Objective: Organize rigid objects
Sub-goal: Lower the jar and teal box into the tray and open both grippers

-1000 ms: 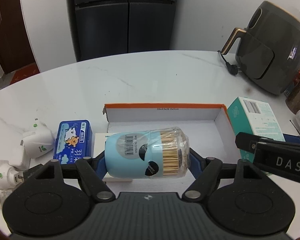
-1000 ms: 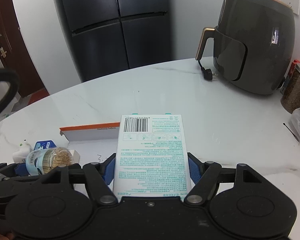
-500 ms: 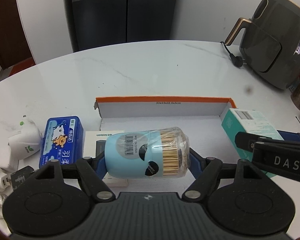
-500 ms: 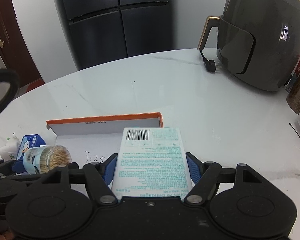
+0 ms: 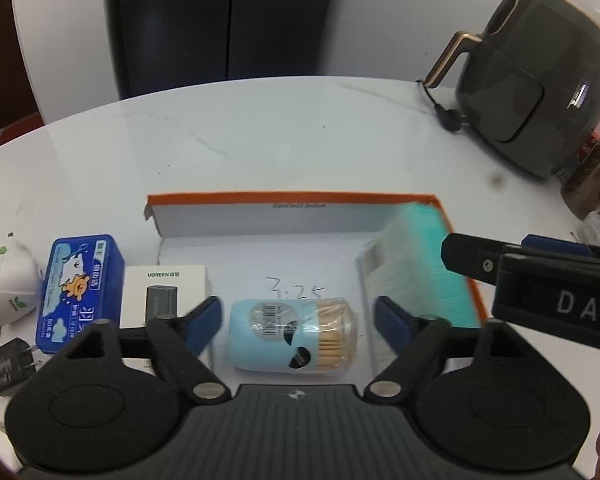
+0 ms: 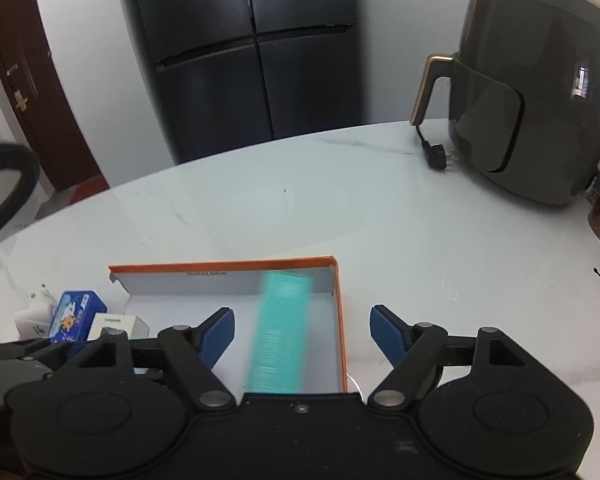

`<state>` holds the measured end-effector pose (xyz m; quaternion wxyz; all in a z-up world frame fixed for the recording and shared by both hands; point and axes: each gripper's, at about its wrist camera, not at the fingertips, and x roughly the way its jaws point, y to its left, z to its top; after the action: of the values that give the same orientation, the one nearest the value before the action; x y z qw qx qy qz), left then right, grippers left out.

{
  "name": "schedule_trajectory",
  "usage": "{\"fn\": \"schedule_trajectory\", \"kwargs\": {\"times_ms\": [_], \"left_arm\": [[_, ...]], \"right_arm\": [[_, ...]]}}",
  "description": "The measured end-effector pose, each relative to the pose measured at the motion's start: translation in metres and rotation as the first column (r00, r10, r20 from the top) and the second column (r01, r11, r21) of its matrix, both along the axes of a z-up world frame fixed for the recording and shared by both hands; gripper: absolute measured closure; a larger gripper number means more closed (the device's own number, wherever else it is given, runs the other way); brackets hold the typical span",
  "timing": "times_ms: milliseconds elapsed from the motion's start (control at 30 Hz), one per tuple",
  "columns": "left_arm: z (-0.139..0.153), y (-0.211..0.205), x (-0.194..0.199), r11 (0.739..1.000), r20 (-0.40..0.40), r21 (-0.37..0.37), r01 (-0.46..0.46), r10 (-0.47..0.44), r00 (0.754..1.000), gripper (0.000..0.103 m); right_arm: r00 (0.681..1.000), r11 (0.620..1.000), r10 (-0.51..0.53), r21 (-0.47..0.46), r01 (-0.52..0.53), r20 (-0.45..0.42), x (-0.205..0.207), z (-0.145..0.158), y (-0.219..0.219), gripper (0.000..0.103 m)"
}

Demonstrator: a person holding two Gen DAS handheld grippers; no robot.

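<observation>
My left gripper has just been opening, its pads clear of the toothpick jar lying on its side on the floor of the orange-rimmed box, while my right gripper, likewise just opening, stands clear of the blurred teal carton in the box's right end.

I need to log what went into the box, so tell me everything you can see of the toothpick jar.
The toothpick jar is a small cylinder lying on its side on the white floor of the orange-edged box. Its left half is pale blue with a barcode and dark round stickers; its right half is clear, plastic by the look, showing packed wooden toothpicks. It sits between the fingers of the left gripper, whose jaws have just been opening, with gaps on both sides. Handwritten digits lie just behind it.
</observation>
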<state>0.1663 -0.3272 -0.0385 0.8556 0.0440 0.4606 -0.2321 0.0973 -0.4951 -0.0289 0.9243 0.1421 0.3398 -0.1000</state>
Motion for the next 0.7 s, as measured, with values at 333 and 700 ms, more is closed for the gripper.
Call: {"fn": "schedule_trajectory", "kwargs": {"times_ms": [333, 700], "left_arm": [[0.026, 0.049, -0.018, 0.995, 0.023, -0.019, -0.098, 0.099, 0.995, 0.009], [0.047, 0.164, -0.056, 0.959, 0.041, 0.026, -0.283, 0.282, 0.958, 0.007]], "right_arm": [[0.999, 1.000, 0.026, -0.005, -0.026, 0.047, -0.021, 0.018, 0.029, 0.014], [0.976, 0.973, 0.217, -0.078, -0.218, -0.021, 0.020, 0.005, 0.119, 0.014]]}}
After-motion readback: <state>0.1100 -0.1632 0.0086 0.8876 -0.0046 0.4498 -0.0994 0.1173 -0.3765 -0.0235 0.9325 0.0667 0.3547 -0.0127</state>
